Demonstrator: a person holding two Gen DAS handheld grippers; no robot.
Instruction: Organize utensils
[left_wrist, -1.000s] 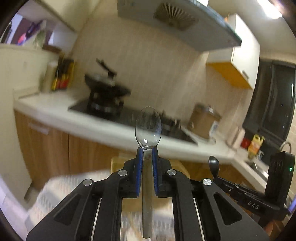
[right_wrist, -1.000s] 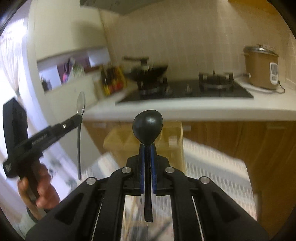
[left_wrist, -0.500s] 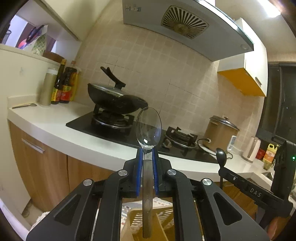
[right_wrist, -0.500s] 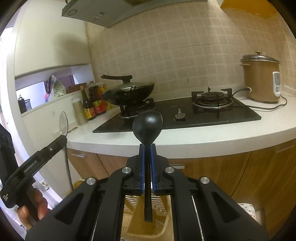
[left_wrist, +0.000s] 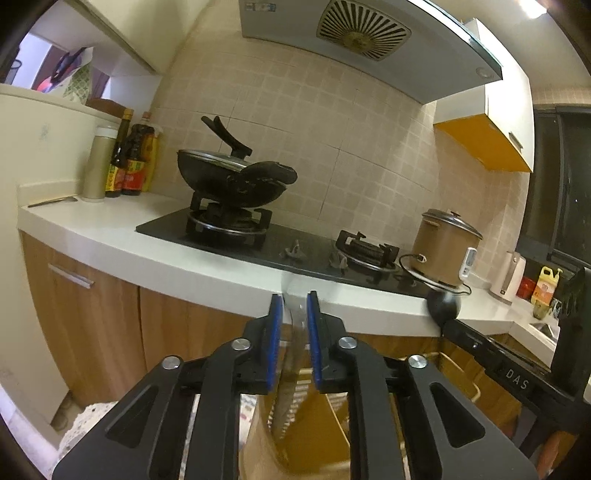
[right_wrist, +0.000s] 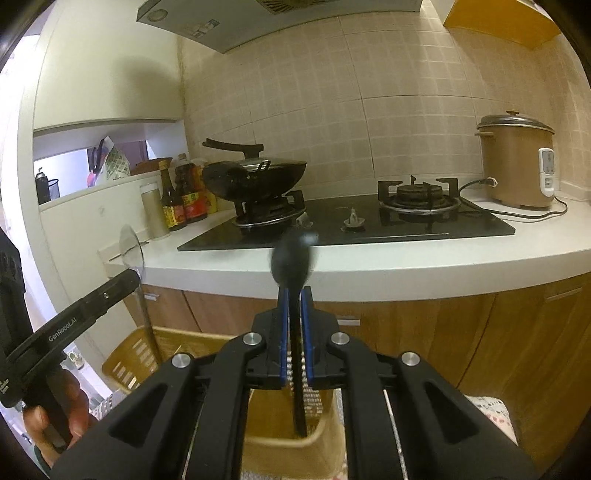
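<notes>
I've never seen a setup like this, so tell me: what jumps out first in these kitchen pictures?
Probably the two spoons held handle-down above a yellow slotted basket: a metal spoon between the blue-padded fingers of the left gripper, and a blurred black spoon in the right gripper. Behind, a black lidded wok sits on the stove's left burner.

You're in a home kitchen: gas hob (right_wrist: 373, 221) with wok (left_wrist: 229, 177), range hood (left_wrist: 362, 40), tiled wall (right_wrist: 388, 122), rice cooker (right_wrist: 517, 162), sauce bottles (left_wrist: 129, 158), wood cabinets (left_wrist: 92, 321) under a white counter (right_wrist: 406, 266).
</notes>
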